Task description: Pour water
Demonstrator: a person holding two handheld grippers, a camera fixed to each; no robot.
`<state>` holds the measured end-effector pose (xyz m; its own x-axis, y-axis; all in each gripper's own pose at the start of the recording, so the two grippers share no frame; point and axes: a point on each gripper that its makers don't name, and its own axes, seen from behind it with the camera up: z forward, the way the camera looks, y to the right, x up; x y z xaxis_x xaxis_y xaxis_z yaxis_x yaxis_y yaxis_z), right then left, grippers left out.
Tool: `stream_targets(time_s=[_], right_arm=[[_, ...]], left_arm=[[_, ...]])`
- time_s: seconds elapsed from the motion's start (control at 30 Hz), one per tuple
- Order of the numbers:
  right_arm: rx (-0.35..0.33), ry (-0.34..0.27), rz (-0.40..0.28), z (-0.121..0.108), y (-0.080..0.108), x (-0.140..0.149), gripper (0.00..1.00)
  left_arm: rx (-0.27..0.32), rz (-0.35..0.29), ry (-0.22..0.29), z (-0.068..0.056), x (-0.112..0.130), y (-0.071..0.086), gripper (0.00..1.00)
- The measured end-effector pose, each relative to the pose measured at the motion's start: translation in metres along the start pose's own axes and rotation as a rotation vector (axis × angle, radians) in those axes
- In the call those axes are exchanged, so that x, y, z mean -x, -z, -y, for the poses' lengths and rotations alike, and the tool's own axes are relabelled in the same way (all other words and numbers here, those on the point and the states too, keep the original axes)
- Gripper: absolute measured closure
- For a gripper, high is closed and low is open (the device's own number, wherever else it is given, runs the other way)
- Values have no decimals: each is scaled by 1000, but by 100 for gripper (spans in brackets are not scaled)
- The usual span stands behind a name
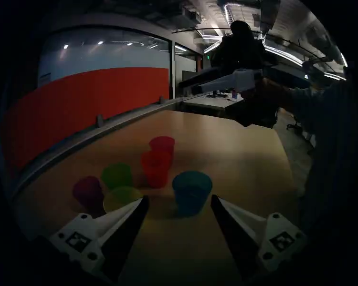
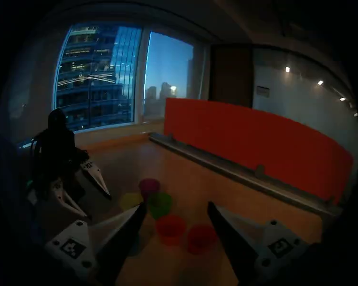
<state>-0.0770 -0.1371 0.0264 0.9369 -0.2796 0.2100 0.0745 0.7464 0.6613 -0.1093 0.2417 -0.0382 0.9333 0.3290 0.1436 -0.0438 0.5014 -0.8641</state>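
Observation:
Several plastic cups stand clustered on the wooden table [image 1: 236, 157]. In the left gripper view I see two red cups [image 1: 155, 168], a green cup [image 1: 117, 175], a yellow cup [image 1: 121, 198], a purple cup [image 1: 88, 190] and a blue cup [image 1: 192, 190]. My left gripper [image 1: 179, 206] is open just short of the blue cup, holding nothing. The right gripper [image 1: 186, 85] hangs high over the table's far side in a hand. In the right gripper view my right gripper [image 2: 176, 206] is open above the green cup [image 2: 160, 204] and the red cups [image 2: 171, 229]. The left gripper [image 2: 97, 206] is at the left.
A long red partition [image 2: 255, 136] on a grey rail borders one side of the table. Large windows [image 2: 98, 76] lie beyond the table's end. A person's sleeve [image 1: 322, 124] fills the right of the left gripper view. The room is dim.

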Motion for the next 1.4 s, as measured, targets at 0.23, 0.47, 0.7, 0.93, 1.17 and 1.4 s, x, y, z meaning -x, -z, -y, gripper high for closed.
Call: stream_targets(time_s=[0.23,0.47,0.7,0.93,1.17,1.4], right_arm=[[-3,-2,3,-2,-4,1,1],[-2,1,3,-4,-6,0,1],[1,8,4,-4,-7,-1,1],[0,9,5,-5,-8,0,2],[4,3,8,-8,-9,4,2],[9,-3,3,-13,-7,5,2]], left_arm=[[10,17,-10,-5,7,-13,3],[9,38,-16,-11,15,-31,3],[13,60,-21,-16,24,-54,3],[24,71,-19,-21,28,-77,4],[38,74,-15,-27,27,-95,3],[47,80,-7,-27,26,-100,4]])
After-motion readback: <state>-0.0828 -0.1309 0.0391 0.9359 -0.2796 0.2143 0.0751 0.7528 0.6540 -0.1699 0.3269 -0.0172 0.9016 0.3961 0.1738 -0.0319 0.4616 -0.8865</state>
